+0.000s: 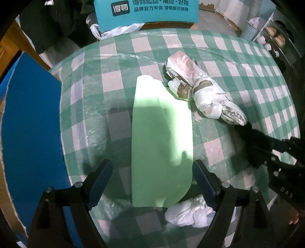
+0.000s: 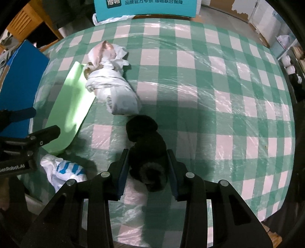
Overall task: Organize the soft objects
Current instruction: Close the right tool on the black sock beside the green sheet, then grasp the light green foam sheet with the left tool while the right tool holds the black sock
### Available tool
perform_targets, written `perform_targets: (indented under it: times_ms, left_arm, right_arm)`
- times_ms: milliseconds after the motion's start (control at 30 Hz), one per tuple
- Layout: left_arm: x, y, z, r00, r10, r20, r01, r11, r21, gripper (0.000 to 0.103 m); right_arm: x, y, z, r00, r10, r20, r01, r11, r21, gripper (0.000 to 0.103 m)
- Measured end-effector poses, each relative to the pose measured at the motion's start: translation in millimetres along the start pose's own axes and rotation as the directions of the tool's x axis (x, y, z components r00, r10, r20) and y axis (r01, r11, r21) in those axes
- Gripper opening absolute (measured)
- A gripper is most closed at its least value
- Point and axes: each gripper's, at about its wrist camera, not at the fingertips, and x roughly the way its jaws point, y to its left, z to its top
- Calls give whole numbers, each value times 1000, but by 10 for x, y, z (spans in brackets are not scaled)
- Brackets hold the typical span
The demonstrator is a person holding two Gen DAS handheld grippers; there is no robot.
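A light green foam sheet point(image 1: 162, 137) lies flat on the checked tablecloth point(image 1: 228, 63). My left gripper point(image 1: 152, 175) is open, its fingers on either side of the sheet's near end. A bundle wrapped in white plastic bags point(image 1: 202, 91) lies to the right of the sheet; it also shows in the right wrist view point(image 2: 112, 84). My right gripper point(image 2: 147, 166) is shut on a black fuzzy soft object point(image 2: 147, 148) that rests on the cloth. The green sheet point(image 2: 70, 106) and the left gripper's fingers point(image 2: 47, 133) show at the left of the right wrist view.
A crumpled white bag with blue marks point(image 2: 61, 169) lies near the sheet's near end, also in the left wrist view point(image 1: 188, 213). A blue box point(image 1: 32, 124) stands at the table's left edge. A teal carton point(image 1: 146, 13) stands behind the table. Shelves point(image 1: 270, 34) are at the far right.
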Motion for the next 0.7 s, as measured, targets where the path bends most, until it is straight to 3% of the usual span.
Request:
perform_targets:
  times_ms: [100,233,300,533,700]
  left_arm:
    - [27,-25,35,1000,-14,-4,14,1000,-5,87]
    - [78,-86,78,1000,-15,-15,15,1000,3,87]
    - [102,-118,95,1000,-16,-20,16,1000,7,87]
    - [208,-206,131,999,0,-45,1,1000,16,88]
    - [244,-287,106,999,25,-38,-24,999,39,93]
  right_arm:
    - [23,-35,-5,1000,17,-4,-17,1000,12,40]
    - [12,-67,26,1000,22,3,-22,1000,21,59]
    - [-20,-103,18,1000,27,12,-28,999,24,62]
    - [-27,-165,74,1000,28,12,-29,999,44,63]
    - [-26,-170,68,999,36,11,-36,998,43,63]
